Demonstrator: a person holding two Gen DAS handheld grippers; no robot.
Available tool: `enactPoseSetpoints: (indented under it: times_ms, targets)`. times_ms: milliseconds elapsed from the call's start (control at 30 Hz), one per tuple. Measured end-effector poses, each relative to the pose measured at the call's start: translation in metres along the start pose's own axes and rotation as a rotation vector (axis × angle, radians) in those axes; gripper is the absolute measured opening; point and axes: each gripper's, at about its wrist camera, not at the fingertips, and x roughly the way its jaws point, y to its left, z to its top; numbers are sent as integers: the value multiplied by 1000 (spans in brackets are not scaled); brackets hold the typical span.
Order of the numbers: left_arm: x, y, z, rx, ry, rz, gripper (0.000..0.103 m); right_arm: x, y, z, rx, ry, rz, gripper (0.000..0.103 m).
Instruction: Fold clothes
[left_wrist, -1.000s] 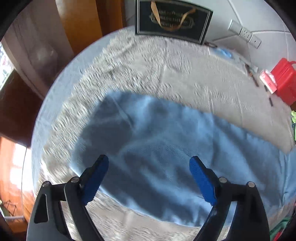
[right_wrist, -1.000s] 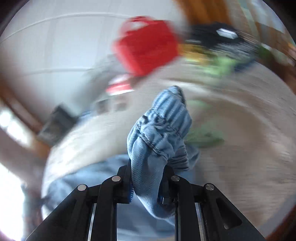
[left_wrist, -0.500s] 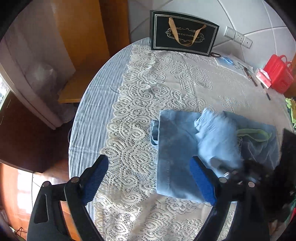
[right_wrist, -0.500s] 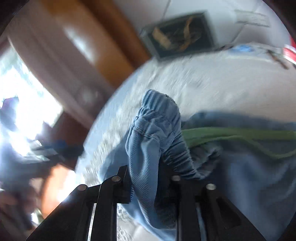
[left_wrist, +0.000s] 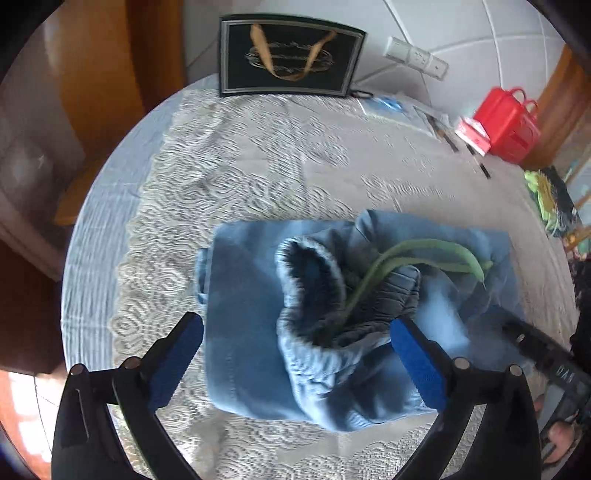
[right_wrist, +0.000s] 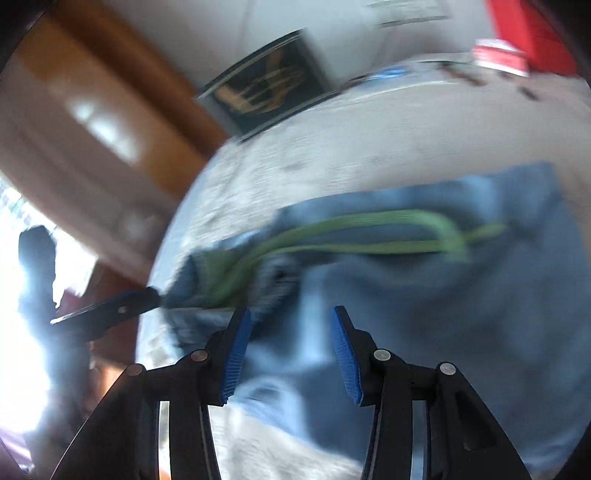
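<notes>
Blue trousers (left_wrist: 258, 325) folded in a bundle near the desk's (left_wrist: 258, 155) front edge, elastic waistband bunched on top, green drawstring (left_wrist: 424, 251) trailing across, left hand-held gripper (left_wrist: 295, 354) wide apart above them, right hand-held gripper (right_wrist: 291, 354) parted and empty, black gift bag (left_wrist: 288, 61) at far edge, red basket (left_wrist: 509, 123) at far right.

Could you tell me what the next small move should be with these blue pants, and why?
Probably press the bunched waistband flat with the open left gripper. Both grippers are open, and the waistband stands puffed up on the folded blue pants, green drawstring loose.
</notes>
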Motion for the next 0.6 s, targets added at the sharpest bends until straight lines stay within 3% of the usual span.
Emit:
enactPoseSetpoints:
  times_ms: [200, 233, 267, 300, 367, 467, 533, 567, 600]
  targets:
    - [44, -38, -7, 133, 89, 62, 102, -27, -56, -6, 102, -42, -71, 44]
    - [50, -42, -9, 154, 94, 72, 95, -28, -62, -7, 113, -41, -78, 45]
    - [54, -45, -11, 176, 93, 94, 67, -28, -67, -4, 123, -41, -84, 45]
    - [53, -44, -11, 185, 88, 111, 47, -28, -72, -3, 132, -40, -91, 45]
    - [40, -26, -5, 121, 53, 103, 40, -26, -81, -4, 154, -39, -107, 45]
    - [29, 21, 2, 4, 43, 120, 40, -41, -89, -12, 172, -46, -114, 45]
    - [29, 49, 0, -64, 57, 170, 41, -45, -96, -16, 182, -42, -125, 45]
    - [25, 58, -1, -91, 58, 169, 51, -46, -100, -18, 189, -39, -131, 45]
    - [18, 68, -2, -135, 53, 149, 68, -47, -104, -19, 196, -37, -136, 45]
